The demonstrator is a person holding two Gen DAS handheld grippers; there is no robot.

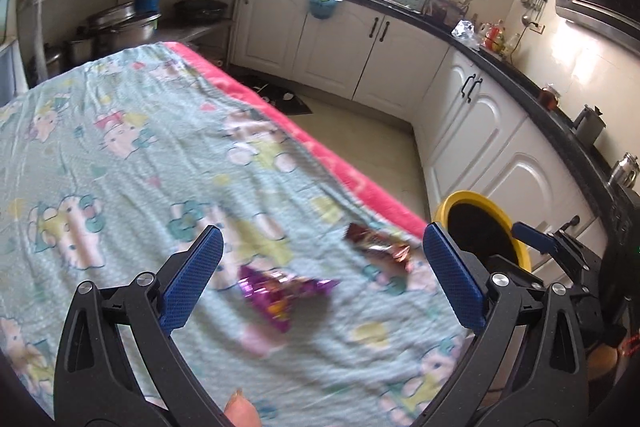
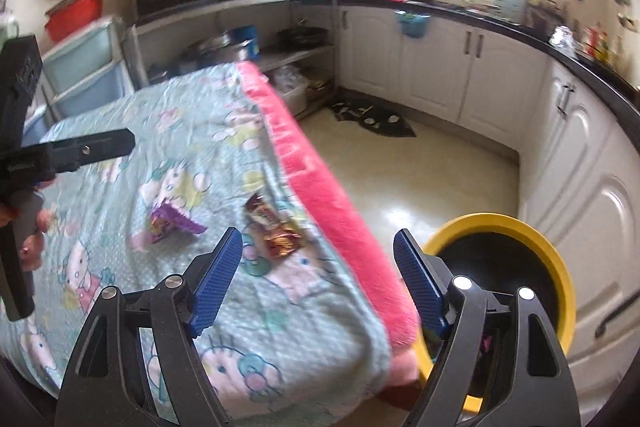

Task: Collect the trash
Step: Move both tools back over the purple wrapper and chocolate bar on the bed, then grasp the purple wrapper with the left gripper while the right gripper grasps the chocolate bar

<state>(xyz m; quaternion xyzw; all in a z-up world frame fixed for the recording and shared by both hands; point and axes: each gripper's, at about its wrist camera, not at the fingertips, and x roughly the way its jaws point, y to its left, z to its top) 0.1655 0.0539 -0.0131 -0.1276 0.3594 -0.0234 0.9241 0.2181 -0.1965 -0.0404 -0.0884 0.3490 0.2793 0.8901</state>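
Both grippers, left and right, gaping, nothing held. Purple wrapper and brown wrapper lying near right table edge, handy for yellow bin alongside.

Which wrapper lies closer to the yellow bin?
The brown wrapper: it lies near the cloth's pink edge beside the bin; the purple wrapper lies farther in.

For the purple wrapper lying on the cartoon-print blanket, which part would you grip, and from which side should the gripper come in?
Grip the purple wrapper across its crumpled middle, coming from above. It lies flat on the soft blanket, so a side approach would likely snag cloth. Its crinkled folds stand up slightly, giving the left gripper, already open around it, something to pinch. The picture is blurred, so the exact folds are uncertain.
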